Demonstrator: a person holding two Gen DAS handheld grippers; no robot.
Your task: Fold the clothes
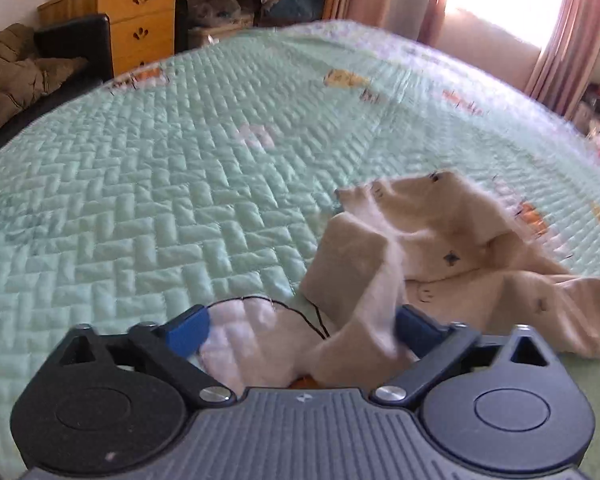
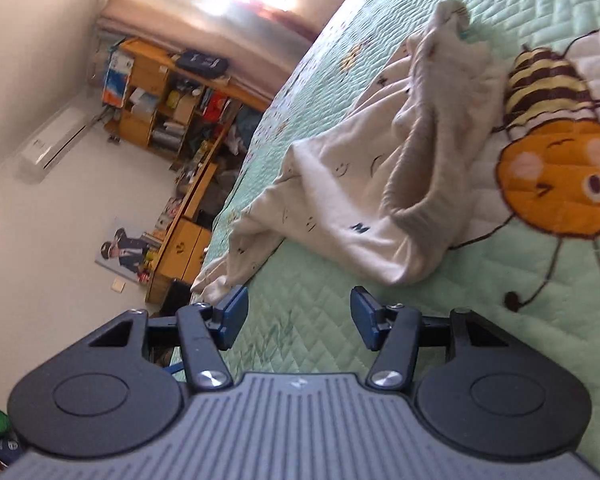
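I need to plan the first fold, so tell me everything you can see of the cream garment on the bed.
The cream garment is soft knit, printed with small dark smiley faces and stars, with a ribbed grey-beige cuff or band. It lies crumpled and unfolded on the green quilt, partly over its bee picture. One fold rises between the left gripper jaws, against one blue pad; whether it is pinched is unclear. The right gripper is open, short of the cloth.

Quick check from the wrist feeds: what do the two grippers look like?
Left gripper and right gripper match: ribbed grey body with a small white logo, two round black housings, black linkage arms with silver screws, and blue finger pads. No sleeves or hands show.
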